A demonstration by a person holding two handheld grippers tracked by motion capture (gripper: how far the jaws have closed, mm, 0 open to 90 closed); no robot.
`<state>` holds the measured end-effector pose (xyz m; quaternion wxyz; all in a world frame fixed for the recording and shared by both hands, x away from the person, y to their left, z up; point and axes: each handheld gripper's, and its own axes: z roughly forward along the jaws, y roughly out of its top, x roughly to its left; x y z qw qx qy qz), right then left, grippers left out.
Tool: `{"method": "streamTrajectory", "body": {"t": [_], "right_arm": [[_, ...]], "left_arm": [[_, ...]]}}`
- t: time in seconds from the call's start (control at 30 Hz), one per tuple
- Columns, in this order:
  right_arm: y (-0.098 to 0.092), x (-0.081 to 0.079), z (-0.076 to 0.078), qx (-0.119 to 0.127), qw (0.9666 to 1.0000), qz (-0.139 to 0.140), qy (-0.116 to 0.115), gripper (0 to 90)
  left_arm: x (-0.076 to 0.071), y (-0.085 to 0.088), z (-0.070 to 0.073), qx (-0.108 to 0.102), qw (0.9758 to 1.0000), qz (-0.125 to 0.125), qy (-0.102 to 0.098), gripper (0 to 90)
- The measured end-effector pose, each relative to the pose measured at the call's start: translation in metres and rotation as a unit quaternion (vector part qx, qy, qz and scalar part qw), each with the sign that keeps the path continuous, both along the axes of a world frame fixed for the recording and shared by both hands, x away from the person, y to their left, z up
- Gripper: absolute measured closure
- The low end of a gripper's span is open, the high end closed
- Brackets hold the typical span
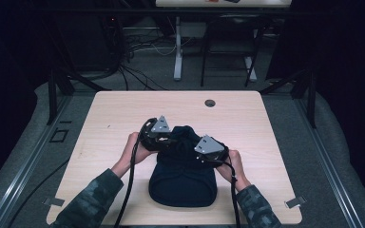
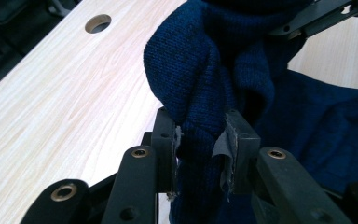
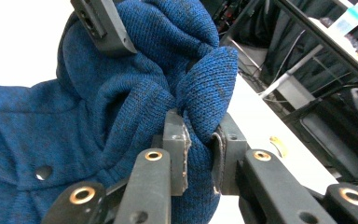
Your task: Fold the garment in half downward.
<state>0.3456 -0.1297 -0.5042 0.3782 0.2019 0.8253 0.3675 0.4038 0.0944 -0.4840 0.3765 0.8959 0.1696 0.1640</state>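
Observation:
A dark blue knitted garment (image 1: 183, 178) lies bunched on the pale wooden table (image 1: 123, 114), near its front middle. My left gripper (image 1: 171, 138) is at the garment's far left corner, and my right gripper (image 1: 200, 153) is at its far right. In the left gripper view a thick fold of the knit (image 2: 200, 102) is clamped between the two jaws of the left gripper (image 2: 200, 140). In the right gripper view the right gripper (image 3: 200, 140) is shut on another fold (image 3: 205, 93). Both folds are lifted and drawn together above the rest of the cloth.
A round cable hole (image 1: 210, 102) sits in the table's far middle. A second desk's legs (image 1: 177, 47) and floor cables (image 1: 133, 52) lie beyond the far edge. Metal rails (image 1: 28, 156) run along both sides of the table.

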Motion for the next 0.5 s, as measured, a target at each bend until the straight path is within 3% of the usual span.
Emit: {"method": "streamTrajectory", "body": {"t": [0.13,0.2,0.27,0.37,0.5], "right_arm": [[-0.0013,-0.0001,-0.0047,0.003,1.0,-0.003,-0.004,78.1],[-0.0011,0.0006,-0.0054,0.0,1.0,-0.002,-0.004,78.2],[-0.0012,-0.0004,-0.0062,-0.002,1.0,0.002,-0.006,78.2],[-0.0024,-0.0031,-0.008,0.001,0.9999,0.013,-0.009,78.1],[-0.0023,-0.0072,-0.0109,-0.008,0.9995,0.029,0.001,77.8]], "left_arm": [[0.0007,-0.003,-0.0029,-0.004,1.0,0.001,0.005,69.0],[0.0036,-0.0042,-0.0036,0.0,0.9995,-0.007,0.031,65.2],[0.0049,-0.0041,-0.005,0.004,0.9991,-0.013,0.041,59.4],[0.0065,-0.0013,-0.0077,-0.005,0.9982,-0.005,0.059,56.3],[0.0024,0.0021,-0.0101,-0.001,0.9987,-0.008,0.051,65.7]]}}
